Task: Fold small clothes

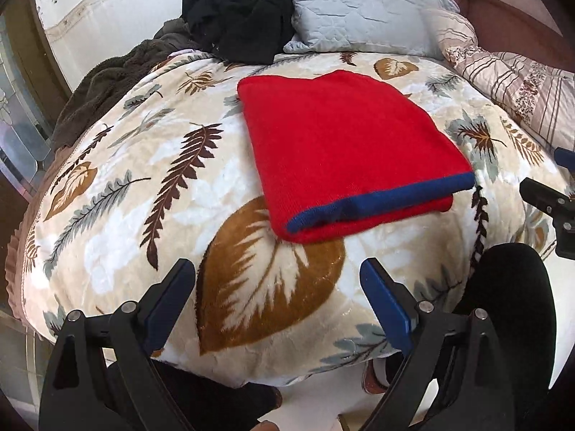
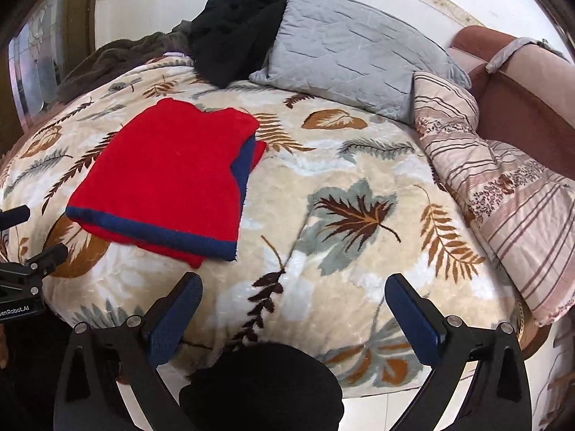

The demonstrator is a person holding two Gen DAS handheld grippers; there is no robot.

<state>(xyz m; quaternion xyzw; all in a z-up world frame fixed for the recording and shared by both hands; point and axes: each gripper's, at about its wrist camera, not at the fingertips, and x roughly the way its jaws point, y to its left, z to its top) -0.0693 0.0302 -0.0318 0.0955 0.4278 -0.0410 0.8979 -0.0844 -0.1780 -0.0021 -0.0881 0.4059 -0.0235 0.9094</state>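
Both claws apart and empty, sweater folded on the bed ahead of me.

My left claw [image 1: 278, 289] hangs with its jaws wide apart just short of the red sweater [image 1: 345, 151], whose blue hem faces me; my right claw [image 2: 293, 303] is likewise spread and holds nothing, with the sweater ahead and to its left. I judge the fold near finished: if I tidy it, I should pinch both layers at the hem corners and keep the edges matched, since the lower layer sticks out. No containers show; only a pillow [image 2: 355, 50] and black clothes [image 2: 237, 28] lie far beyond on the bed [image 2: 359, 287].
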